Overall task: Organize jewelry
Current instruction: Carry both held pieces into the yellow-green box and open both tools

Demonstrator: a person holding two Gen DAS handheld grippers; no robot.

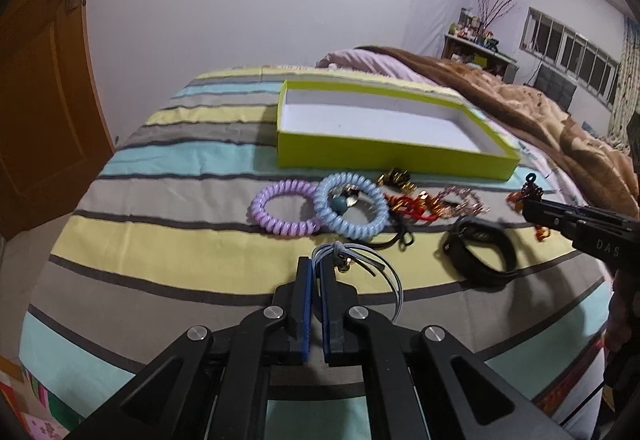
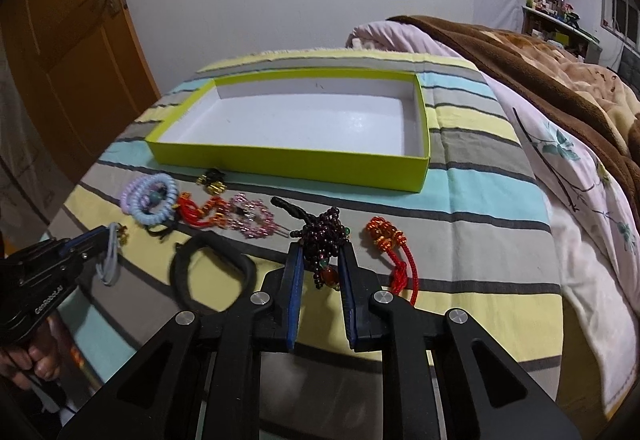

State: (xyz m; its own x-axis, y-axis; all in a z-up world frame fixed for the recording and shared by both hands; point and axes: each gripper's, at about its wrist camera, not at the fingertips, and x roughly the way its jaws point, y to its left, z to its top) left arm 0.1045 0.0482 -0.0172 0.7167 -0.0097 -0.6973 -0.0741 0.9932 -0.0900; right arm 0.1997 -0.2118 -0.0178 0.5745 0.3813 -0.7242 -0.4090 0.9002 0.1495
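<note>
Two grippers, left gripper [image 1: 315, 264] pinching grey cord bracelet [image 1: 360, 260], right gripper [image 2: 322, 252] clamping dark bead bracelet [image 2: 324, 236]

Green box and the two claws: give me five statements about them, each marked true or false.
1. The green box holds nothing. True.
2. The left claw is shut on a grey cord bracelet. True.
3. The right claw is shut on the black band. False: it grips a dark bead bracelet; the band lies free on the bed.
4. The blue coil lies inside the box. False: it lies on the striped sheet, in front of the box.
5. The purple coil touches the blue coil. True.
</note>
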